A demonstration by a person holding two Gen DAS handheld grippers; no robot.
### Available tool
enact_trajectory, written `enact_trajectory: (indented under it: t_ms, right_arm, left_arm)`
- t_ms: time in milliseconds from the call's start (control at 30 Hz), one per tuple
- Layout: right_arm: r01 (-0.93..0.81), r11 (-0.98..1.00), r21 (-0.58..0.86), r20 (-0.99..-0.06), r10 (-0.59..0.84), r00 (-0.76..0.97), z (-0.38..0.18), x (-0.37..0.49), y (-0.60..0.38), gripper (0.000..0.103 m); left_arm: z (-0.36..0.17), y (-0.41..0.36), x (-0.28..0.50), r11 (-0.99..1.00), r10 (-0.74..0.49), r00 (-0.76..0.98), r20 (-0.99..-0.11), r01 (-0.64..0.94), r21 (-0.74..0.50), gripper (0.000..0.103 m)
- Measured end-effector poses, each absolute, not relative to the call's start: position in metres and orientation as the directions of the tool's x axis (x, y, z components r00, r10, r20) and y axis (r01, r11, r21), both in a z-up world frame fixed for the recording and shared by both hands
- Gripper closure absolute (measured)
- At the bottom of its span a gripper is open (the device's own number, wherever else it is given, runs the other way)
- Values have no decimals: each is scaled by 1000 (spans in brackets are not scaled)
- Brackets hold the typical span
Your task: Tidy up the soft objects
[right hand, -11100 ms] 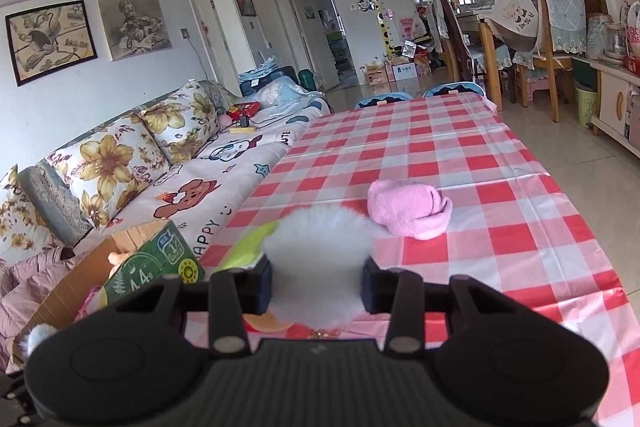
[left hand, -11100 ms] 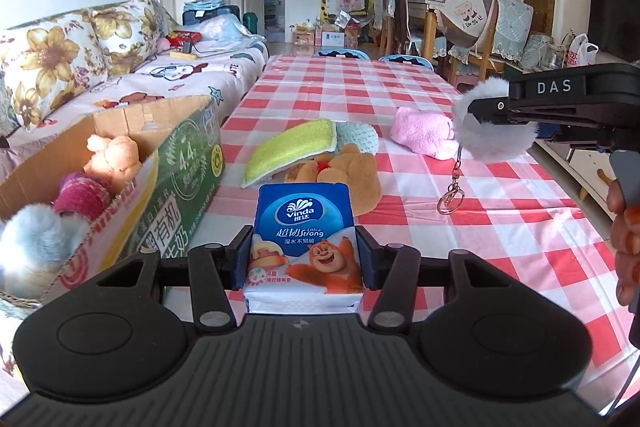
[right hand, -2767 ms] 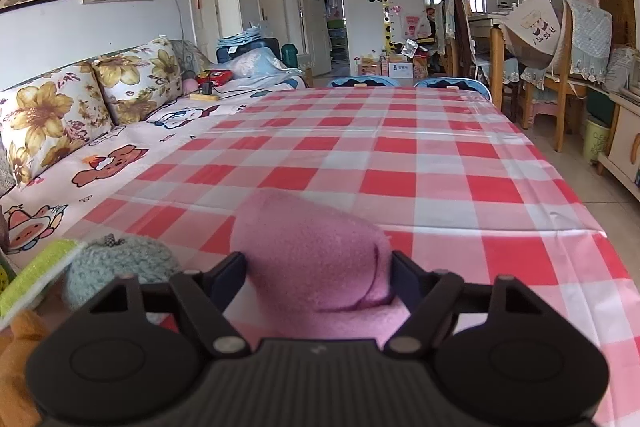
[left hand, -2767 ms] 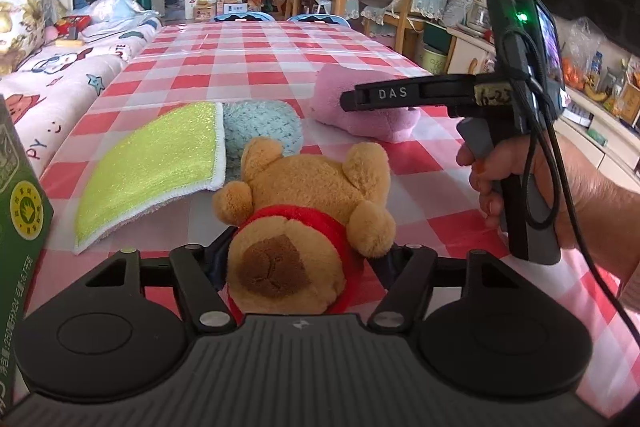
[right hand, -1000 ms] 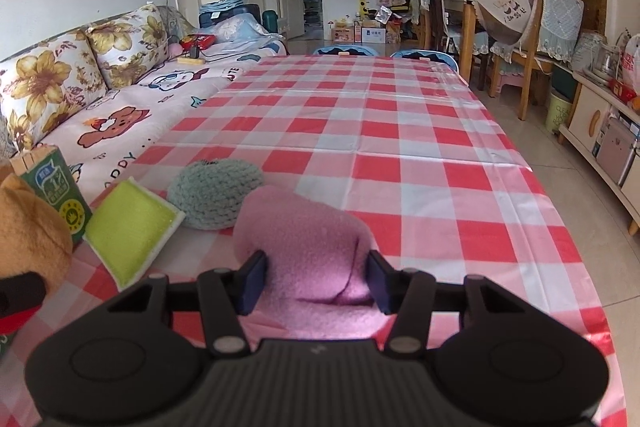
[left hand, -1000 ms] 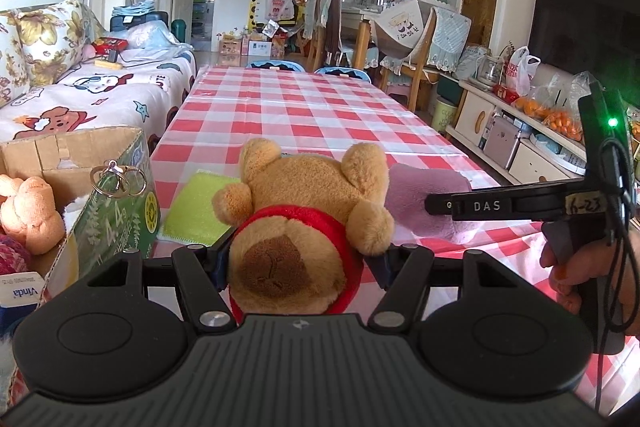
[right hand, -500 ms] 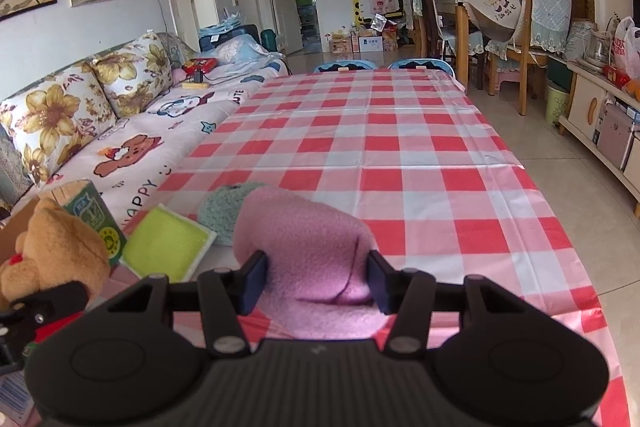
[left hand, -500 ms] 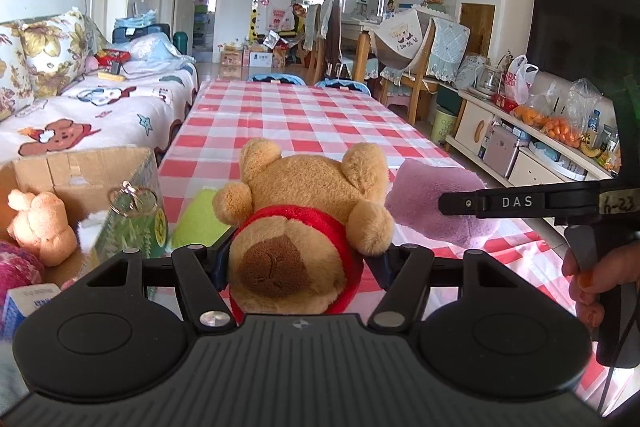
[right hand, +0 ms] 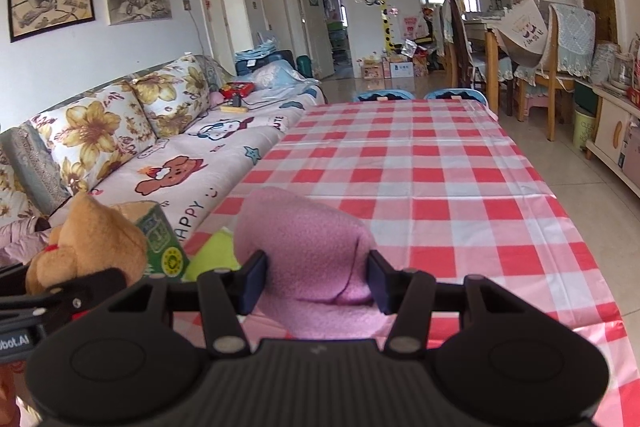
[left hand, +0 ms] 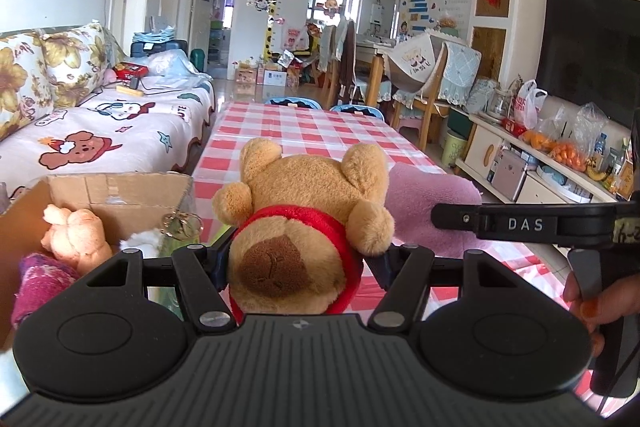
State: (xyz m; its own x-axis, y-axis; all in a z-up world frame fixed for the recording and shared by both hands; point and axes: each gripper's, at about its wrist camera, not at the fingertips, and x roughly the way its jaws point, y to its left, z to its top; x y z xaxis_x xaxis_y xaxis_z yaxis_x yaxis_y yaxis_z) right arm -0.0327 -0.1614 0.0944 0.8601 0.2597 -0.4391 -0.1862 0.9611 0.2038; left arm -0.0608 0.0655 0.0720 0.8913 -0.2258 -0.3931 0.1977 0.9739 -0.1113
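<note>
While left gripper point(left hand: 302, 261) fingers clamp the bear point(left hand: 304, 223) and right gripper point(right hand: 316, 281) fingers clamp the pink plush point(right hand: 308, 251), both need lowering into the cardboard box point(left hand: 116, 195).

"DAS" on right tongs point(left hand: 436, 217); "HAPPY" on sofa cover point(right hand: 224, 163).

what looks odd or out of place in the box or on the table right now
Nothing looks spilled or damaged. One oddity: a metal key ring sticks up at the cardboard box wall beside the white fluffy pom-pom, hard among soft toys. The teddy bear is held upside down in the left gripper.
</note>
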Motion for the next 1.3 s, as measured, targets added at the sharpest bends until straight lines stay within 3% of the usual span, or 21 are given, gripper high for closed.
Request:
enact_trajectory:
  t_ms: [1033, 1300]
  right_arm:
    - [-394, 904, 164, -341, 427, 838, 133, -35, -63, 51]
    - [-458, 878, 138, -355, 476, 805, 131, -19, -28, 50]
  left_arm:
    - [85, 95, -69, 984, -76, 926, -369, 10, -177, 24]
    - [84, 101, -67, 982, 7, 926, -378, -77, -170, 23]
